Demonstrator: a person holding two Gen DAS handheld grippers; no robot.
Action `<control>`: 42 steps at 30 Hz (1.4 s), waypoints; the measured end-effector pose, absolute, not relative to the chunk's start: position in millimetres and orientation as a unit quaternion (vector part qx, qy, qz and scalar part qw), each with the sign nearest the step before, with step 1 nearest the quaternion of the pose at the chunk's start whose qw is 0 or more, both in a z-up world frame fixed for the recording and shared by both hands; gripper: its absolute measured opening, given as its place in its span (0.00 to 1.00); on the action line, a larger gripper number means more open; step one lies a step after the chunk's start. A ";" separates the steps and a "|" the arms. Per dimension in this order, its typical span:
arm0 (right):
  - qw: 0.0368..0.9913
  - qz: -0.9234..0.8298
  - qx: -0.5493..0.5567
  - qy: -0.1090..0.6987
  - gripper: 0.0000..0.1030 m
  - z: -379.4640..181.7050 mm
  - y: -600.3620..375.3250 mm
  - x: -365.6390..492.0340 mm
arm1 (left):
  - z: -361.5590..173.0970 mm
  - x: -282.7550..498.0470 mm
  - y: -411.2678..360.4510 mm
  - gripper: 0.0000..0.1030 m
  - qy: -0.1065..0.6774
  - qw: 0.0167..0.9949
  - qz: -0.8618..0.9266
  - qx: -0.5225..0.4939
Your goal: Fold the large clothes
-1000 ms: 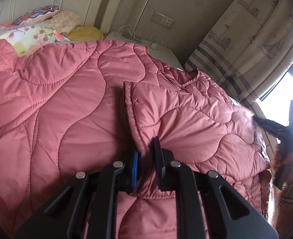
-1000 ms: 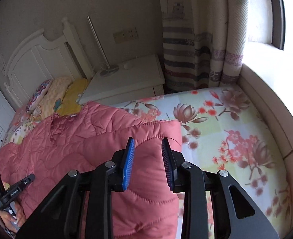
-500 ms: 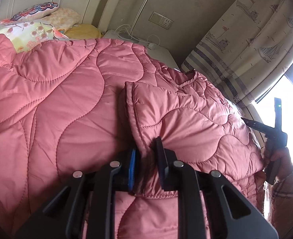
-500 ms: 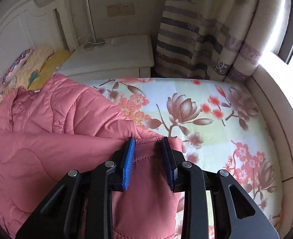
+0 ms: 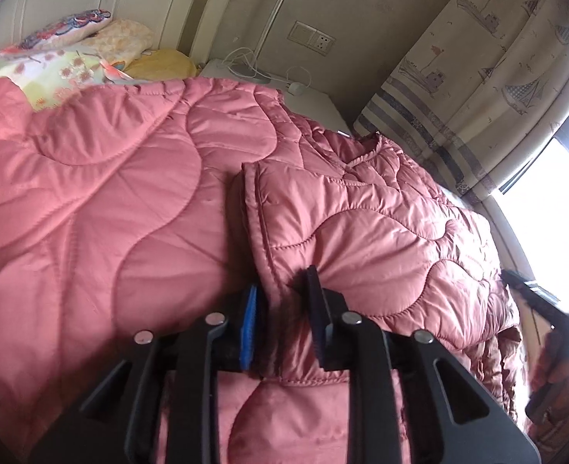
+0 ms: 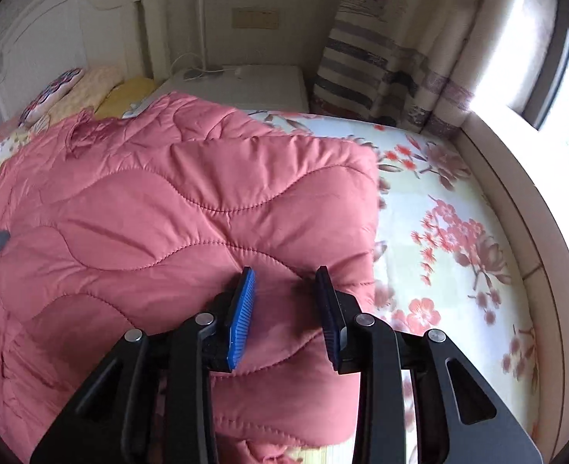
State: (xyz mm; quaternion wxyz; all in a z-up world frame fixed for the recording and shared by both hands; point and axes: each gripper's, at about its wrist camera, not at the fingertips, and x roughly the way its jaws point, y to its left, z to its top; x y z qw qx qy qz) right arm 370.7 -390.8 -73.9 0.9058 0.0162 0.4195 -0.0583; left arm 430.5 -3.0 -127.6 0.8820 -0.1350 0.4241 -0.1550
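A large pink quilted coat (image 5: 91, 208) lies spread over the bed, with one part folded over itself on the right (image 5: 369, 232). My left gripper (image 5: 280, 301) is shut on the folded edge of the coat. In the right wrist view the same coat (image 6: 160, 208) fills the left and middle. My right gripper (image 6: 286, 294) is shut on its folded corner and holds it above the floral sheet (image 6: 450, 232). The right gripper also shows at the right edge of the left wrist view (image 5: 555, 309).
Pillows (image 5: 83, 34) lie at the head of the bed by the white headboard (image 6: 44, 38). A white nightstand (image 6: 241, 81) with a lamp pole and cables stands beyond. A striped curtain (image 6: 381, 58) and a bright window (image 6: 555, 58) are at the right, along a padded ledge (image 6: 516, 201).
My right gripper has carried its corner of the coat up and to the left, over the rest of the coat. The left gripper keeps its hold and has barely moved.
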 end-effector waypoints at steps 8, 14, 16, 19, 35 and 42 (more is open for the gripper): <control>0.901 -0.034 -0.054 0.429 0.66 -106.8 -334.8 345.5 | -64.9 346.6 130.8 0.88 0.320 0.911 -0.091 -0.243; 0.910 -0.039 -0.035 0.412 0.69 -107.9 -340.1 346.8 | -82.7 279.3 315.2 0.88 0.259 0.873 0.096 -0.401; 0.910 -0.037 -0.031 0.411 0.69 -108.0 -342.1 346.0 | -91.8 276.5 358.3 0.88 0.256 0.854 0.133 -0.434; 0.911 -0.036 -0.029 0.410 0.69 -108.3 -339.4 342.0 | -104.2 292.4 398.6 0.87 0.250 0.836 0.133 -0.470; 0.927 -0.014 0.019 0.375 0.70 -97.8 -351.0 329.6 | 64.3 321.9 182.6 0.06 0.061 0.958 0.037 -0.278; 0.965 -0.038 0.139 0.219 0.70 -66.6 -389.6 287.6 | 22.9 354.5 -76.4 0.12 0.161 0.981 -0.095 0.044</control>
